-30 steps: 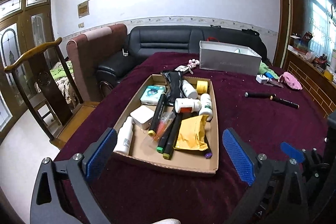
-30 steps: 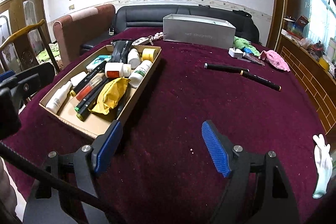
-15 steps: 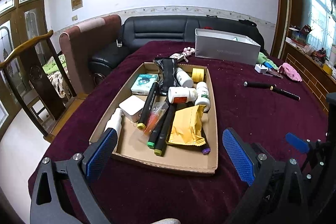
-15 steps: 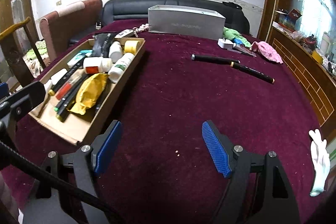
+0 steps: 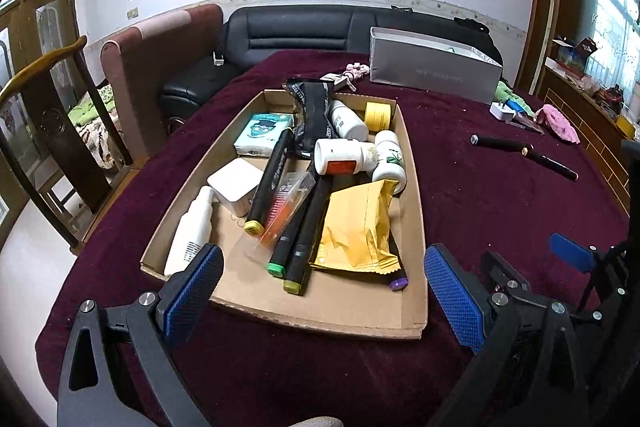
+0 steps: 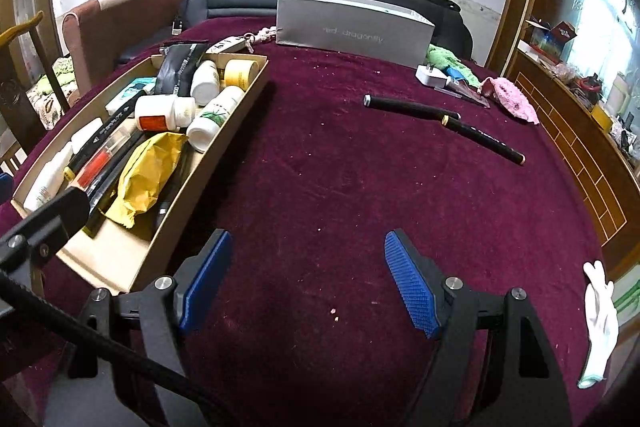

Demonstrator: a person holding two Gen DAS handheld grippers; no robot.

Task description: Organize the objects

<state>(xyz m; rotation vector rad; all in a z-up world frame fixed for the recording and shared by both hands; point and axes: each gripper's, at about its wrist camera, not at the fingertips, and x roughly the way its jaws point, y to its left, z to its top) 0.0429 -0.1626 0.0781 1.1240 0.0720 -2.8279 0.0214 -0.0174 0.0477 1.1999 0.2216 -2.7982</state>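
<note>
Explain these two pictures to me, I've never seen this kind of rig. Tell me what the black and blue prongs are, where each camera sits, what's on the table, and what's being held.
The prongs are hand-held grippers: a person carries one in each hand, and each has a fisheye camera looking forward along its two blue-padded fingers. One picture is from the left gripper, the other from the right gripper. Both are open and hold nothing. On the maroon tablecloth lies a shallow cardboard tray filled with markers, white bottles, a yellow packet and other small things. Outside it lie a black pen, a grey box and a white glove at the table's edge.
</note>
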